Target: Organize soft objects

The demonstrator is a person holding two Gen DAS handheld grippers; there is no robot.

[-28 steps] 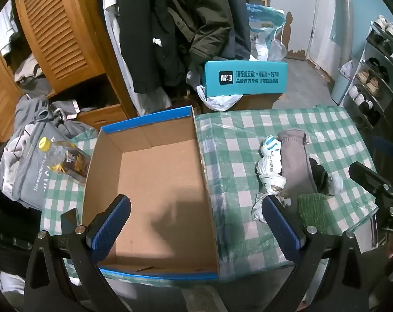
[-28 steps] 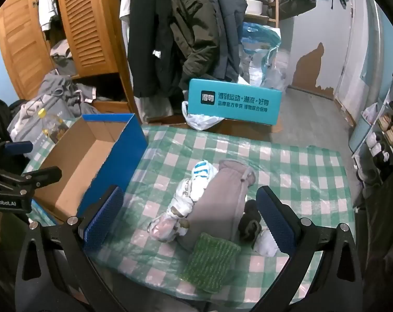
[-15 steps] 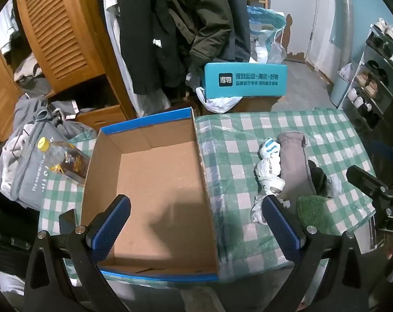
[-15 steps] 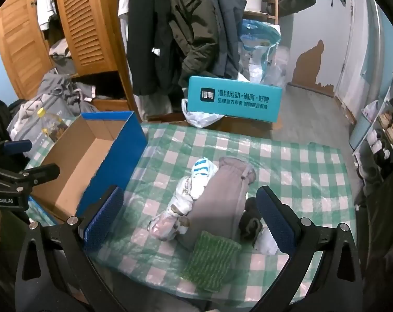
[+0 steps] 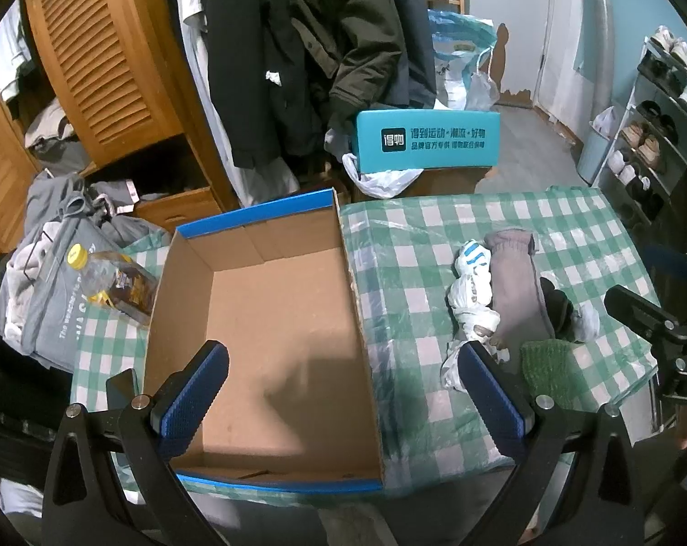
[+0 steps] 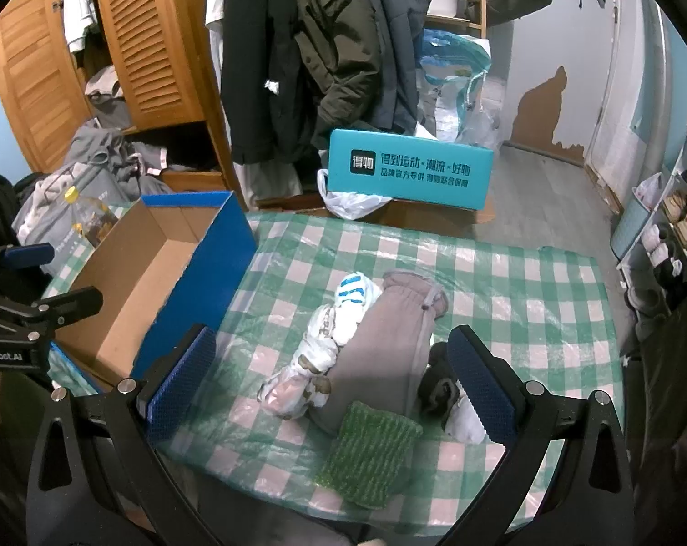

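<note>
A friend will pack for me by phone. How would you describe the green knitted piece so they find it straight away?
On the green-checked table, right of the open cardboard box, lies a small heap of soft things. The green knitted piece sits at its near end, against the long grey cloth. It alone is green and ribbed.

— Which colours are seen on the desk?
— A green-and-white check is shown by its cloth. A brown inside and blue outer walls are borne by the cardboard box.
— And the soft things?
— A grey garment, a white roll with blue stripes, a green knitted piece and a dark sock are seen.
— The tongs?
— Blue pads on black arms.
</note>
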